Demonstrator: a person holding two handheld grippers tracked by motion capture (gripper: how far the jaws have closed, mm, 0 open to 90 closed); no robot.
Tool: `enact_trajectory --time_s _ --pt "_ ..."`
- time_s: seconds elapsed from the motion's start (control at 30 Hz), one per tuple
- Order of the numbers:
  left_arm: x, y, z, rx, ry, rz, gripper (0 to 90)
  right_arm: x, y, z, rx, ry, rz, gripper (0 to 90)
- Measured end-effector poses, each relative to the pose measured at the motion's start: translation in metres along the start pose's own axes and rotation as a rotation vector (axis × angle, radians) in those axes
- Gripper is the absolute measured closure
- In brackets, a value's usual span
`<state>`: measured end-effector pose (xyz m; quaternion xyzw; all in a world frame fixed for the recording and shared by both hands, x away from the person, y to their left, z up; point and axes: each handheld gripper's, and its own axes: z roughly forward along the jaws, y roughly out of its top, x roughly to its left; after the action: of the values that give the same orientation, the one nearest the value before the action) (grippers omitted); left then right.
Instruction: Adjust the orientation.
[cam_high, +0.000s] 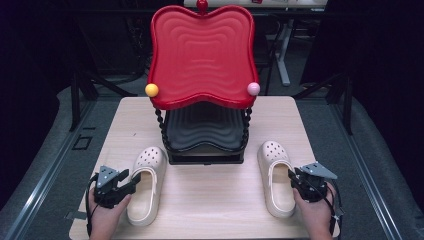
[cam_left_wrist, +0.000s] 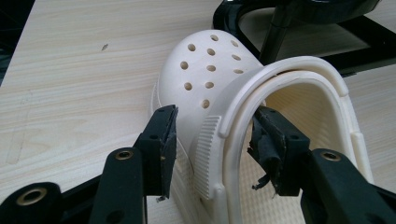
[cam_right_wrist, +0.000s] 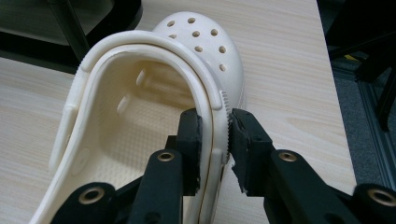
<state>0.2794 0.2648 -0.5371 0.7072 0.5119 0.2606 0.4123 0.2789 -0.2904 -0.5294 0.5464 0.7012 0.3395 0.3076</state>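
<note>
Two cream clogs with holed toes lie on the wooden table (cam_high: 210, 200), toes pointing away from me. The left clog (cam_high: 145, 187) (cam_left_wrist: 210, 65) has my left gripper (cam_high: 129, 179) (cam_left_wrist: 212, 121) astride its outer side wall and folded strap. One jaw is outside the clog and one inside, both open with small gaps. My right gripper (cam_high: 291, 175) (cam_right_wrist: 215, 119) is at the right clog (cam_high: 276, 187) (cam_right_wrist: 201, 42), shut on its outer wall where the ribbed strap end sits. Its pads press that wall from both sides.
A two-tier rack stands at the table's middle back, between the clogs' toes. It has a wavy red tray (cam_high: 200, 50) on top and a black tray (cam_high: 202, 130) below. A yellow ball (cam_high: 151, 90) and a pink ball (cam_high: 253, 89) cap its front corners.
</note>
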Motion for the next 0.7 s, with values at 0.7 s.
enact_trajectory --time_s 0.7 --pt "-0.008 0.002 0.002 0.043 0.046 0.032 68.2 0.026 0.003 0.002 -0.001 0.048 -0.011 73.4"
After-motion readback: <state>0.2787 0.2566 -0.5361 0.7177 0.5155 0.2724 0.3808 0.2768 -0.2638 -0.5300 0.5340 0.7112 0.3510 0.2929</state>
